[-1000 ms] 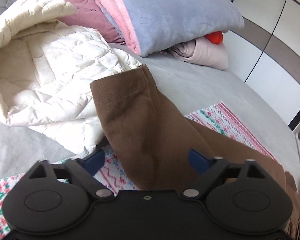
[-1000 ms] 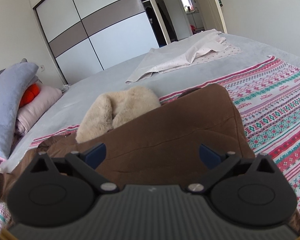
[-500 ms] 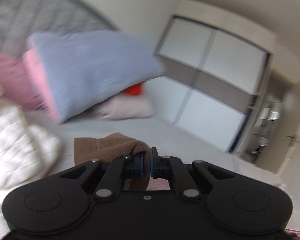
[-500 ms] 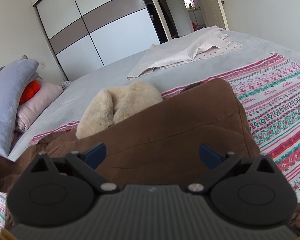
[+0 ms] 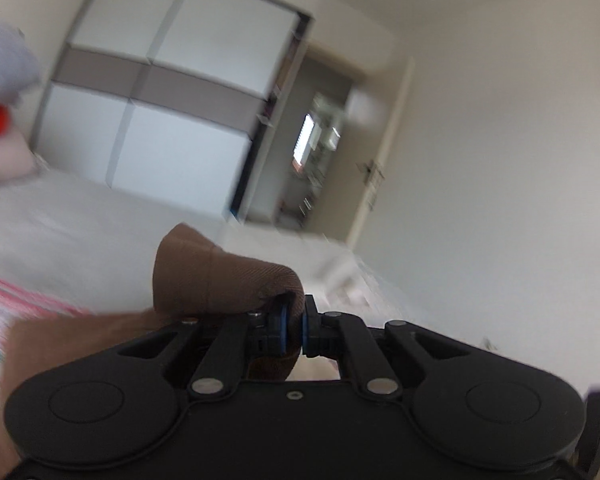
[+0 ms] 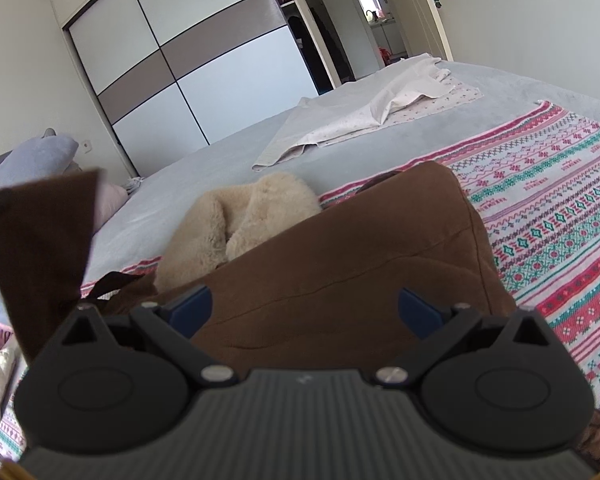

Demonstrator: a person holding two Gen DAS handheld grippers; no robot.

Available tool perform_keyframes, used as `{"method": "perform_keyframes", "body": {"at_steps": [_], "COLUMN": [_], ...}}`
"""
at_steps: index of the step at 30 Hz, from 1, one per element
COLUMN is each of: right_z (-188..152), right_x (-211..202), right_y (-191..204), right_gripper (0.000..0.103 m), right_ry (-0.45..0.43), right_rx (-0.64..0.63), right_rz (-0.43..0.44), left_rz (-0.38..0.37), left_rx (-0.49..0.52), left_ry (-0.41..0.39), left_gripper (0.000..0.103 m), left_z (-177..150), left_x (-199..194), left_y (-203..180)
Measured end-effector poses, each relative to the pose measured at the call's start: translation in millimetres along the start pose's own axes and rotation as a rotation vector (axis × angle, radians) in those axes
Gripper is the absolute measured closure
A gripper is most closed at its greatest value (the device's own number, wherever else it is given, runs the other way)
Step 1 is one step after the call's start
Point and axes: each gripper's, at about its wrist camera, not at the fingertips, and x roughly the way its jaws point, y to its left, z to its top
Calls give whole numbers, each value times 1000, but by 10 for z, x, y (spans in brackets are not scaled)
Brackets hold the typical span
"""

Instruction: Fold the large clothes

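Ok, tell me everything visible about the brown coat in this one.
The brown coat is thick twill-like cloth with a cream fleecy lining or collar showing at its far end. Its folded body lies on the patterned blanket on the bed, just beyond the open right claw. One sleeve is lifted off the bed, its cuff end pinched in the shut left claw.

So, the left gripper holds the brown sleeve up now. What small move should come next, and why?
Probably carry the brown sleeve across and lay it on the coat body. The left gripper is shut on the cuff, lifted off the bed, while the body lies flat under the open right gripper, with the fleece hood beyond.
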Motion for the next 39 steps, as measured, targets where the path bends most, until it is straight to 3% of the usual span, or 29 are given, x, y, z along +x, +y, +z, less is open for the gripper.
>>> {"method": "perform_keyframes", "body": {"at_steps": [3,5,6,7,9,11,13,15,18,23,25,27,28,29,30,33,35,37,39], "right_z": [7,7,7,5,2,-2,-12,-34,-57,-126,-162,-210,-229,-249,-261,-251,-224,-255,-210], "right_x": [3,9,15,21,34,48,68,85,116,240,356,455,490,527,551,432,404,543,578], "right_y": [-47,-68,-74,-78,-80,-75,-62,-37,5,8,-43,-63,-59,-22,34,242,282,228,58], "right_gripper": [2,2,2,2,2,2,2,2,2,3,15,47,57,80,91,102,103,103,103], "right_ry": [-6,-6,-5,-3,-1,1,6,13,25,25,55,76,80,89,96,-11,-62,-54,0], "right_rx": [19,29,31,31,29,28,26,23,18,13,25,21,7,-23,-59,-191,-228,-270,-158], "right_rz": [-1,-1,-1,-2,-1,0,6,26,62,72,38,17,13,26,51,-11,-96,-270,-230], "left_rz": [-59,-77,-76,-89,-114,-159,-196,-191,-114,116,193,249,255,251,242,229,284,301,323], "left_rx": [-35,-23,4,67,162,161,187,243,294,238,194,134,100,72,53,-1,7,20,65], "left_ry": [239,465,534,494,459,477,468,440,381,313,292,263,250,236,220,193,229,240,243], "left_gripper": [91,73,71,70,56,30,23,23,23,25,26,29,34,35,35,35,33,33,33], "left_z": [-508,-896,-1051,-1162,-1154,-1041,-897,-751,-572,-364,-317,-317,-318,-328,-362,-530,-727,-749,-730], "left_x": [426,704,759,673,516,379,191,22,-167,-142,-64,14,25,29,55,131,241,272,287], "left_y": [-45,-45,-60,-104,-195,-196,-133,-65,142,748,1022,1217,1308,1373,1414,1529,1613,1592,1507]}}
